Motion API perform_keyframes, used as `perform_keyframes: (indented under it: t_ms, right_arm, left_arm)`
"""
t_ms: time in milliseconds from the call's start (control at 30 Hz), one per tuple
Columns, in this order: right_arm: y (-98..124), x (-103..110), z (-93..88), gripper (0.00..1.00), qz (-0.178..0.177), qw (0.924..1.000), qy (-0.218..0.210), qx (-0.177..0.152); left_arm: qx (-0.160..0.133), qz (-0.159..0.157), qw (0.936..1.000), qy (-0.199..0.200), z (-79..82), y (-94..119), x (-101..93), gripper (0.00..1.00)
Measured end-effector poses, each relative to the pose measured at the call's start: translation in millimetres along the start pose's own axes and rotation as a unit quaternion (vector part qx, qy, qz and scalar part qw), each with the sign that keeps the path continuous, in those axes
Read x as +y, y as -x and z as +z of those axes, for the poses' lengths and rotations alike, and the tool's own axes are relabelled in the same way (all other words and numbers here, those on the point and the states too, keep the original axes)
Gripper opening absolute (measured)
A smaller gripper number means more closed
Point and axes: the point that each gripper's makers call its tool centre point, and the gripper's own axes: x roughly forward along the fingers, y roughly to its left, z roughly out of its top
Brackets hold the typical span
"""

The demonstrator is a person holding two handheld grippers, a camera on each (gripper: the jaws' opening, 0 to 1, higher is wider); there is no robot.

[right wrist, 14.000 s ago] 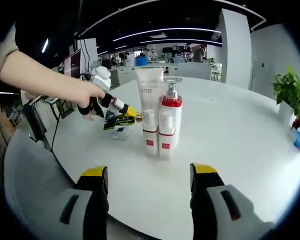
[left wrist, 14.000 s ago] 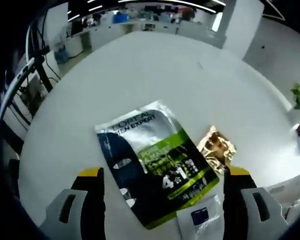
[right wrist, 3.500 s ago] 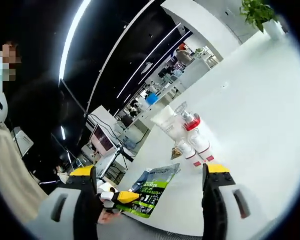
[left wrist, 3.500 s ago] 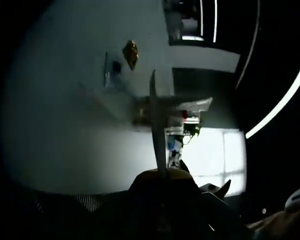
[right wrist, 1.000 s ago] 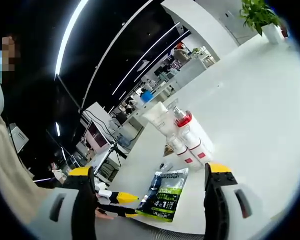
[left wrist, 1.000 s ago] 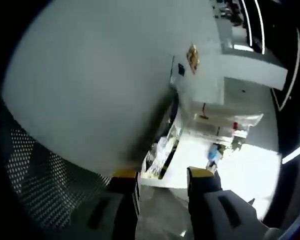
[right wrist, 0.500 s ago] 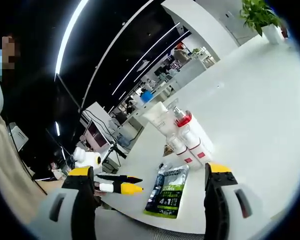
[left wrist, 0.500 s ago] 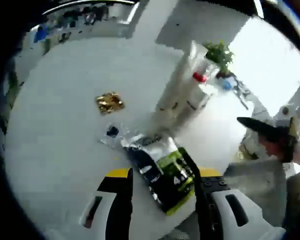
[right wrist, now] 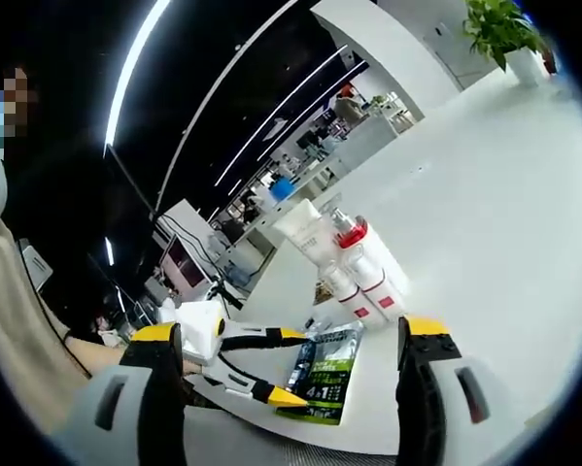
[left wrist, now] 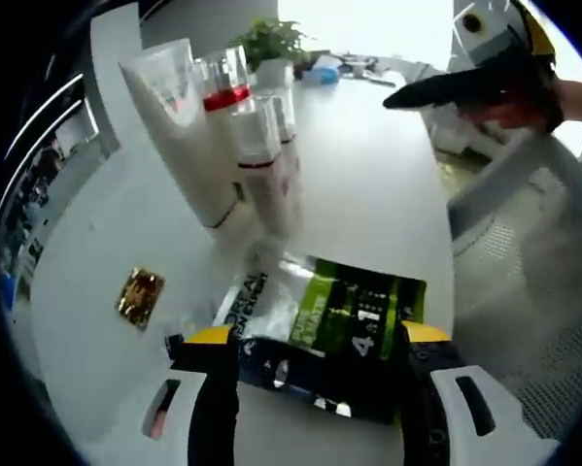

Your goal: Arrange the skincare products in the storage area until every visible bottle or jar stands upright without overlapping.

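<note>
Your left gripper (left wrist: 310, 345) has moved over the one sachet (left wrist: 325, 330), jaws wide; right gripper (right wrist: 291, 345) jaws wide; three bottles (left wrist: 256, 155) stand upright on the bench (left wrist: 368, 194).

Your sachet (left wrist: 325, 330) is black and lime green with silver; the white tube (left wrist: 188, 126) and bottles (left wrist: 261, 160) carry red bands (one red collar), beside a gold packet (left wrist: 140, 294).

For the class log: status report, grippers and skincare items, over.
Left gripper open over the green sachet. Right gripper open, empty. Tube and bottles upright, touching. Gold packet flat nearby.
</note>
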Motion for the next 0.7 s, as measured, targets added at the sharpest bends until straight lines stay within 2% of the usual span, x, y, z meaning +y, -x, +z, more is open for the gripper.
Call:
perform_keyframes:
  t_ms: [133,200,367,700]
  right_arm:
    - [0.3,-1.7,-0.5,0.91,-0.002,1.0,-0.001,0.0]
    - [0.5,-3.0,-0.6,0.91,-0.004,1.0,-0.002,0.0]
    - [1.0,-5.3,-0.3,0.91,-0.008,1.0,-0.006,-0.002]
    - [1.0,-7.1,-0.7,0.91,-0.013,0.9999,-0.009,-0.001]
  left_arm:
    - [0.025,-0.008,0.9996,-0.005,-11.0,-5.6,1.5,0.63]
    - [0.027,-0.016,0.9995,0.012,-12.3,-6.4,1.3,0.63]
    - [0.027,-0.016,0.9995,0.01,-11.3,-8.1,5.3,0.63]
    - [0.025,-0.008,0.9992,0.029,-11.4,-7.6,29.6,0.54]
